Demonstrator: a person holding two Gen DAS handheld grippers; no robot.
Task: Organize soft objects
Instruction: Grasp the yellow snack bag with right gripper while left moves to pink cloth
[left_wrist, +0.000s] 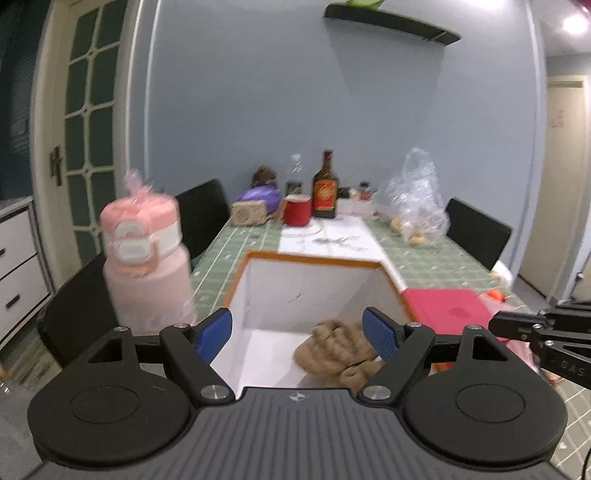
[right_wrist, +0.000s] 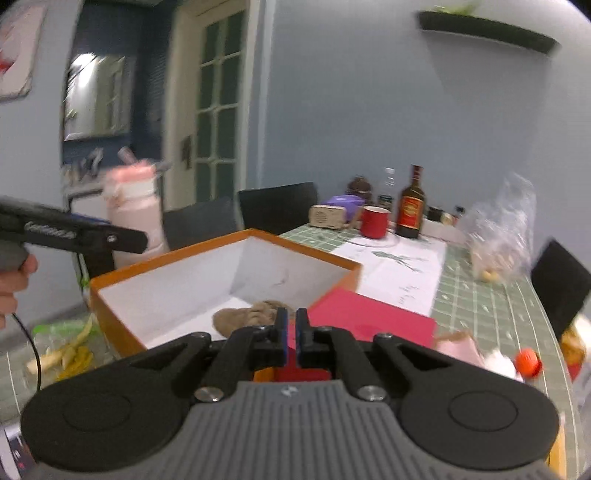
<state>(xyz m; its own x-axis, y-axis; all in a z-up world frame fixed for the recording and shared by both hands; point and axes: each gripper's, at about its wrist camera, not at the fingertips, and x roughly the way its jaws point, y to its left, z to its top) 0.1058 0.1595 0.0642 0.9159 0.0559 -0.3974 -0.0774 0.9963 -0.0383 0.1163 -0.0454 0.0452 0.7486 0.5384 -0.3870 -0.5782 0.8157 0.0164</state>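
The fuzzy tan plush toy (left_wrist: 338, 349) lies inside the orange-rimmed white cardboard box (left_wrist: 310, 258) on the green checked tablecloth (left_wrist: 436, 254), the left gripper (left_wrist: 297, 334) spread wide and empty above it, the right gripper (right_wrist: 291, 332) fully closed, holding nothing.

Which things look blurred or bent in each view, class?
Left wrist view: the pink bottle is motion-smeared, the door frame bows from fisheye, a ceiling light glares. Right wrist view: the plastic bag smears; the box edges curve.
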